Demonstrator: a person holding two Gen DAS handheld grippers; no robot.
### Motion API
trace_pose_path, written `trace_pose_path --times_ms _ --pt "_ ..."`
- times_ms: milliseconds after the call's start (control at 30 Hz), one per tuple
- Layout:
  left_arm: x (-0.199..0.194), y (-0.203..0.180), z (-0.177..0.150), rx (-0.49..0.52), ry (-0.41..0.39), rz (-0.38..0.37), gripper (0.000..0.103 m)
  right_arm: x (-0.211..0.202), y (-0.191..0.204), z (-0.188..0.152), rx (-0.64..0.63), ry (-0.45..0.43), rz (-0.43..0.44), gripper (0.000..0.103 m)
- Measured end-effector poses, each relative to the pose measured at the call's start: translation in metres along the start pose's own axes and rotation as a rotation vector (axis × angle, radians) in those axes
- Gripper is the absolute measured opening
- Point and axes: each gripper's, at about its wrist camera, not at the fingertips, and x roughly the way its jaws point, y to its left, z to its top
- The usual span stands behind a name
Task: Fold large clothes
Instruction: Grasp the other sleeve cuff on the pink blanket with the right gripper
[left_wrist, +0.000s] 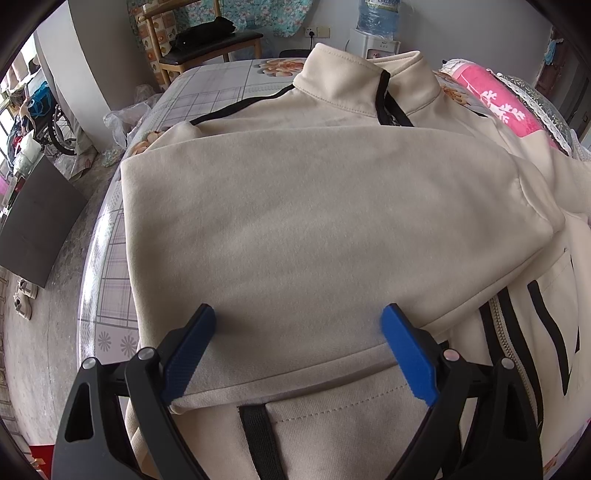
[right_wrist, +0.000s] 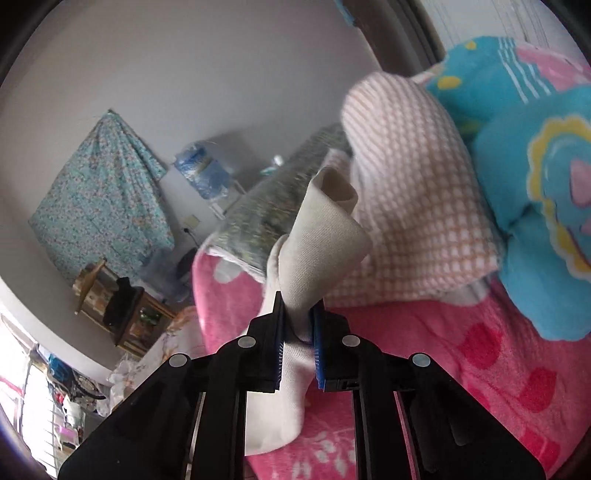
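We pinch the soft, limp jacket (left_wrist: 314, 221) by its cuff (right_wrist: 325, 236), frame centre, in the right tool (right_wrist: 297, 328); left tool (left_wrist: 299, 354) gapes empty.

jacket (left_wrist: 314, 221) lies on the table (left_wrist: 110, 295); chair (left_wrist: 207, 44) stands behind it.

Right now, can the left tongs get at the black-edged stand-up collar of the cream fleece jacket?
Probably yes. The left tongs stand open over the cream fleece jacket, and only its folded sleeve lies between them and the black-edged stand-up collar. Nothing stands in the way, though the collar sits at the far end.
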Motion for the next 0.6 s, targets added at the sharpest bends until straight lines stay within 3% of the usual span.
trace_pose_path --times_ms 233,333,400,500,600 --pt "-0.019 0.01 -0.001 -0.041 -0.061 -0.048 0.085 -0.047 0.103 0.009 -0.164 -0.05 0.157 0.011" --pt "-0.009 0.012 -0.002 -0.055 -0.011 -0.071 0.072 -0.055 0.14 0.001 -0.214 -0.044 0.216 0.011" --pt "-0.013 0.013 -0.002 -0.052 -0.027 -0.065 0.058 -0.057 0.166 -0.007 -0.247 -0.033 0.256 0.011" --pt "-0.024 0.025 -0.005 -0.106 -0.03 -0.136 0.044 -0.059 0.206 -0.026 -0.291 -0.001 0.335 0.011" --pt "-0.042 0.036 -0.012 -0.129 -0.06 -0.161 0.039 -0.055 0.254 -0.054 -0.366 0.033 0.409 0.011"
